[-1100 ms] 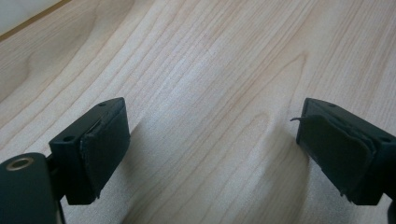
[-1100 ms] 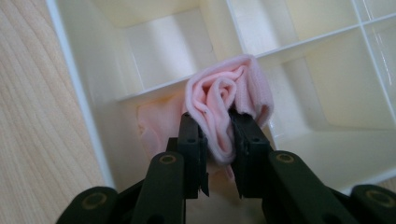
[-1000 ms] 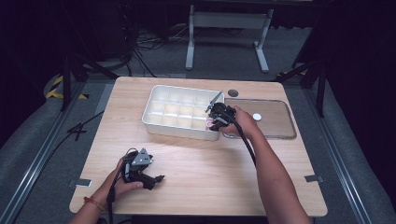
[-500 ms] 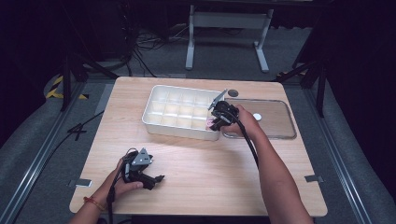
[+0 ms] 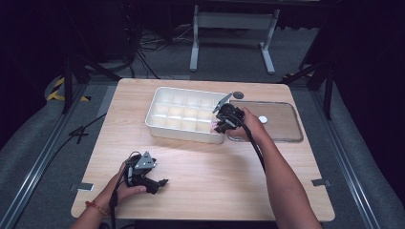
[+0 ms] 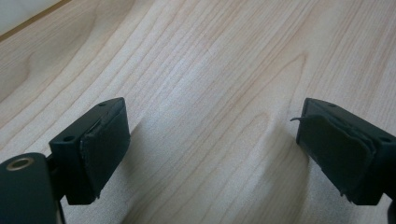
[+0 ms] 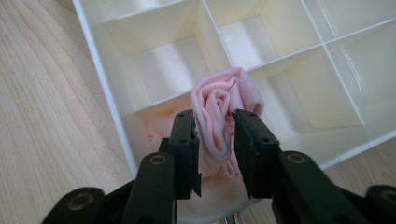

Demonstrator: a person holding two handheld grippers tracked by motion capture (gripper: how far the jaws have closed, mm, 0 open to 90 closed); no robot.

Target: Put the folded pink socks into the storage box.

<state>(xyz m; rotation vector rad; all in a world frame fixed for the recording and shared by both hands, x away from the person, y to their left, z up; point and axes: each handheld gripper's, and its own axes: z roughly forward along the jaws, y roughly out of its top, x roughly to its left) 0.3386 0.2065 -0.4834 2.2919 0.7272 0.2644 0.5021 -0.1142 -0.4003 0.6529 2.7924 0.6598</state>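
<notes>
Cloth (image 7: 219, 116) now pinched by right gripper (image 7: 215, 140) over tray (image 5: 157, 107) corner compartment nearest table's front edge, jaws just closing; stowing underway. Left gripper (image 5: 152, 180) released, idle.

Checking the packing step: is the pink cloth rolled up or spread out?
Rolled. The pink cloth is a tight bundle between the right gripper jaws, over a corner compartment of the white divided tray.

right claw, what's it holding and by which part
The right claw pinches a rolled pink cloth by its near end, over the white tray's corner compartment.
</notes>
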